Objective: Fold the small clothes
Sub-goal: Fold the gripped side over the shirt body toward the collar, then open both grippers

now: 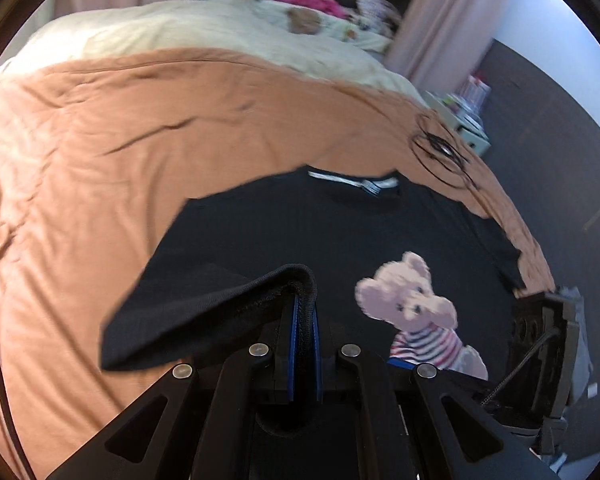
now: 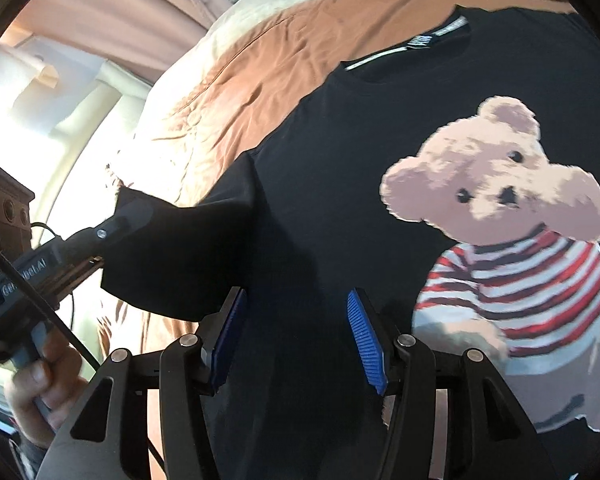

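Observation:
A black T-shirt (image 1: 300, 224) with a teddy bear print (image 1: 412, 312) lies face up on an orange bed cover (image 1: 140, 120). My left gripper (image 1: 305, 300) is shut on the shirt's left sleeve hem (image 1: 228, 304) and lifts it off the cover. In the right wrist view the left gripper (image 2: 108, 232) holds that sleeve (image 2: 172, 256) at the left. My right gripper (image 2: 296, 320) is open just above the shirt body (image 2: 320, 184), left of the bear print (image 2: 500, 220), with nothing between its blue pads (image 2: 364, 340).
A cream blanket (image 1: 204, 36) covers the far part of the bed, with pink clothes and a soft toy (image 1: 308, 0) beyond. The bed's right edge (image 1: 512, 208) drops to a dark floor. The right gripper's body (image 1: 548, 340) shows at the right in the left wrist view.

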A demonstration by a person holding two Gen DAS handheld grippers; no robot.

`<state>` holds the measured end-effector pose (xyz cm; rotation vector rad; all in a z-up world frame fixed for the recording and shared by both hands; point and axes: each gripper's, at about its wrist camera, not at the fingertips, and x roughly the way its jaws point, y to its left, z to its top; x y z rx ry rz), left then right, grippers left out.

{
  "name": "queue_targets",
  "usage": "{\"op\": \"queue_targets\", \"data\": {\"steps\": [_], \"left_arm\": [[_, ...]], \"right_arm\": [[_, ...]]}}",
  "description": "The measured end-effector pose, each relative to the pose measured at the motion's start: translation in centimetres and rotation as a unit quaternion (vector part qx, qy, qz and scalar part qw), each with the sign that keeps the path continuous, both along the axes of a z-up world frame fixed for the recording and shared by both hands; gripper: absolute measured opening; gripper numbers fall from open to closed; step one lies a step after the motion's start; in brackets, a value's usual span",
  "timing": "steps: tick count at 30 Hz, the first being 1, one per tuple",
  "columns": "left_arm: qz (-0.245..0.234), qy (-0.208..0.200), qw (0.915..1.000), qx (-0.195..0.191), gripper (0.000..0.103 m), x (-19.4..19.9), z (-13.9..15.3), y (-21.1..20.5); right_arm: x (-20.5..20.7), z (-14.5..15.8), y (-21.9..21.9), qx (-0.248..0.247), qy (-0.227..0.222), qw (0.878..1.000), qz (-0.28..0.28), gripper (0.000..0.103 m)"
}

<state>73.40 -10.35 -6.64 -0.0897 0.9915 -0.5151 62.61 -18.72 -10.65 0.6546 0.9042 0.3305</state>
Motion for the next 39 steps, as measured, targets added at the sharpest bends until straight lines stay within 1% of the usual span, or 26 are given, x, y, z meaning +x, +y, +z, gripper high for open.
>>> {"op": "queue_targets", "data": {"steps": [3,6,8,10,11,13,15,19,22,24,25,27,30,32,33,35,36,37,38,39], "left_arm": [[-0.02,0.004,0.9997,0.009,0.006,0.0,-0.9,-2.4],[-0.035,0.022,0.9991,0.006,0.008,0.0,-2.3,-4.3],[-0.039,0.035,0.9985,0.014,0.014,-0.1,-3.0,-5.0],[-0.043,0.044,0.998,0.011,0.027,-0.4,-3.2,-5.1],[-0.044,0.043,0.9981,0.004,0.03,-0.7,-3.0,-4.6],[-0.039,0.033,0.9987,0.002,0.046,-1.1,-2.3,-3.7],[-0.025,0.02,0.9995,0.009,0.053,-1.4,-1.7,-2.1],[0.016,0.021,0.9991,0.033,0.053,-1.5,-1.9,1.6],[0.037,0.036,0.9974,0.05,0.053,-1.8,-3.2,3.8],[0.042,0.051,0.9964,0.053,0.053,-2.1,-4.3,4.9],[0.04,0.057,0.9962,0.052,0.053,-2.3,-5.0,5.3],[0.034,0.066,0.9958,0.054,0.053,-2.7,-6.0,5.9],[0.029,0.079,0.9952,0.052,0.053,-3.4,-7.4,6.8],[0.027,0.085,0.9948,0.05,0.053,-3.6,-8.2,7.2],[0.026,0.087,0.9946,0.05,0.053,-3.7,-8.6,7.3],[0.025,0.092,0.9942,0.051,0.051,-3.8,-9.2,7.6],[0.027,0.095,0.9937,0.052,0.045,-3.8,-9.7,7.8],[0.029,0.098,0.9934,0.052,0.036,-3.8,-9.9,7.9],[0.035,0.101,0.993,0.051,0.031,-3.8,-10.2,8.3],[0.042,0.104,0.9925,0.048,0.024,-3.7,-10.5,8.7]], "right_arm": [[-1.0,0.6,-1.5,-0.005,0.004,1.0,-0.016,0.05],[-2.3,0.5,-2.8,-0.002,0.012,1.0,-0.029,0.05],[-2.6,0.2,-3.5,-0.008,0.018,0.999,-0.036,0.05],[-3.3,0.4,-4.0,-0.02,0.021,0.999,-0.037,0.05],[-3.3,0.5,-3.9,-0.024,0.021,0.999,-0.036,0.05],[-3.7,0.9,-4.0,-0.028,0.017,0.999,-0.031,0.05],[-3.8,1.6,-3.3,-0.035,0.012,0.999,-0.026,0.05],[-3.5,2.2,-1.8,-0.067,-0.003,0.998,-0.015,0.05],[-3.3,2.4,0.4,-0.118,-0.014,0.993,0.008,0.05],[-3.5,2.7,1.9,-0.153,-0.026,0.987,0.034,0.05],[-3.6,3.0,2.9,-0.18,-0.035,0.982,0.05,0.05],[-3.8,3.2,4.3,-0.218,-0.044,0.973,0.067,0.05],[-3.7,3.2,5.9,-0.247,-0.048,0.965,0.08,0.05],[-3.4,3.0,7.7,-0.287,-0.048,0.952,0.096,0.05],[-3.3,3.0,8.8,-0.313,-0.052,0.943,0.105,0.05],[-3.0,3.0,10.3,-0.35,-0.056,0.928,0.116,0.05],[-2.8,2.9,11.2,-0.376,-0.058,0.917,0.122,0.05],[-2.7,2.9,11.8,-0.392,-0.058,0.909,0.127,0.051],[-2.6,2.9,12.5,-0.408,-0.06,0.901,0.132,0.057],[-2.6,3.0,13.1,-0.417,-0.066,0.896,0.138,0.06]]}}
